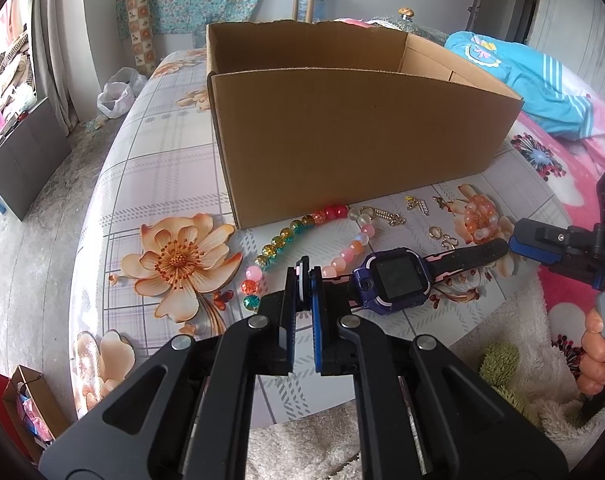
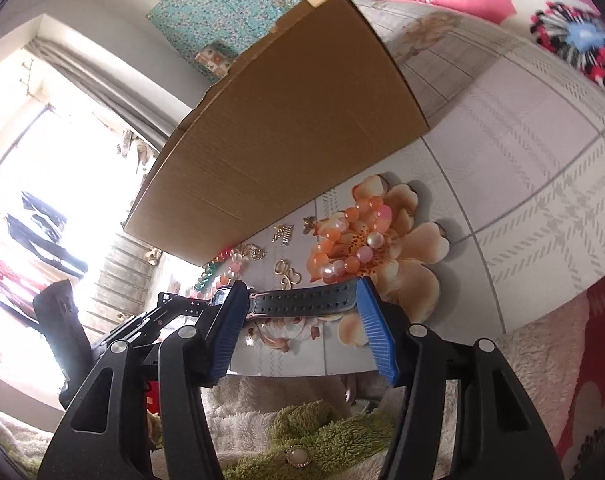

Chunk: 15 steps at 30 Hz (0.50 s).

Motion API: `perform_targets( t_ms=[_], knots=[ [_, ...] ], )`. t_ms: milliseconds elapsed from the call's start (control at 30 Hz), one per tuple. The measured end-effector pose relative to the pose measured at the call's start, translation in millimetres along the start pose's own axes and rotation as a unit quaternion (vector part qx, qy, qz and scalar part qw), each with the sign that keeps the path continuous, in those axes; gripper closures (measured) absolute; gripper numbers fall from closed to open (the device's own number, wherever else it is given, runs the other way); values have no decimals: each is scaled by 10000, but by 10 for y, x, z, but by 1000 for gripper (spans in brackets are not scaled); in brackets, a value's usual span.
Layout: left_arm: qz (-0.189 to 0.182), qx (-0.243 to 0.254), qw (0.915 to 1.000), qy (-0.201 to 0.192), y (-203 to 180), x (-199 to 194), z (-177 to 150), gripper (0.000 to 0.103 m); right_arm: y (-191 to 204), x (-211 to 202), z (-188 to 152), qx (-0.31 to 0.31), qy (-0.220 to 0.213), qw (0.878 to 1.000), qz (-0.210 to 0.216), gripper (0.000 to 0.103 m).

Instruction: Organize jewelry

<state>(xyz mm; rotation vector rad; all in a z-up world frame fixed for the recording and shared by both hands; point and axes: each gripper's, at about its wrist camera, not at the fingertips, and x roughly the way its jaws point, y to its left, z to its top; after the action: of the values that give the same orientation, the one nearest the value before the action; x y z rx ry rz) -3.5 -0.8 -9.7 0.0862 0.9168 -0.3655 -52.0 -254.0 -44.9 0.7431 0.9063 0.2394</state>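
Note:
A purple watch (image 1: 394, 280) with a black screen lies on the flowered tablecloth (image 1: 150, 168), in front of a cardboard box (image 1: 342, 136). My left gripper (image 1: 304, 280) is shut on the end of the watch's left strap. The other strap (image 2: 302, 300), black and perforated, runs across between the blue pads (image 2: 376, 328) of my right gripper (image 2: 301, 286), which stands open over it. The pads do not press on the strap. From the left wrist view, the right gripper (image 1: 518, 244) sits at that strap's tip. A multicoloured bead bracelet (image 1: 286, 236), an orange bead bracelet (image 2: 354, 240) and small gold pieces (image 2: 286, 272) lie beside the box.
The cardboard box (image 2: 294, 140) is open-topped and stands just behind the jewelry. A pink blanket (image 1: 574, 184) and a blue garment (image 1: 534, 80) lie to the right. A fluffy white and green cloth (image 2: 302, 432) lies at the table's near edge. A person's hand (image 1: 598, 344) holds the right gripper's handle.

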Motion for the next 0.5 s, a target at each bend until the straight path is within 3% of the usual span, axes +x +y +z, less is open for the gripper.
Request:
perform_targets(
  t_ms=[100,200,400,500],
  knots=[
    [6,4,10000,0,0,0,0,97,-147,-7,-11,437,36,9987,240,47],
    [12,12,10000,0,0,1,-3,97,-153,-14,-6,458,84,9987,185,47],
    [19,62,10000,25,-28,25,-6,97,153,95,4,-354,228,9975,-566,45],
    [12,89,10000,31,-56,34,-4,97,134,95,13,-246,298,9991,-166,45]
  ],
)
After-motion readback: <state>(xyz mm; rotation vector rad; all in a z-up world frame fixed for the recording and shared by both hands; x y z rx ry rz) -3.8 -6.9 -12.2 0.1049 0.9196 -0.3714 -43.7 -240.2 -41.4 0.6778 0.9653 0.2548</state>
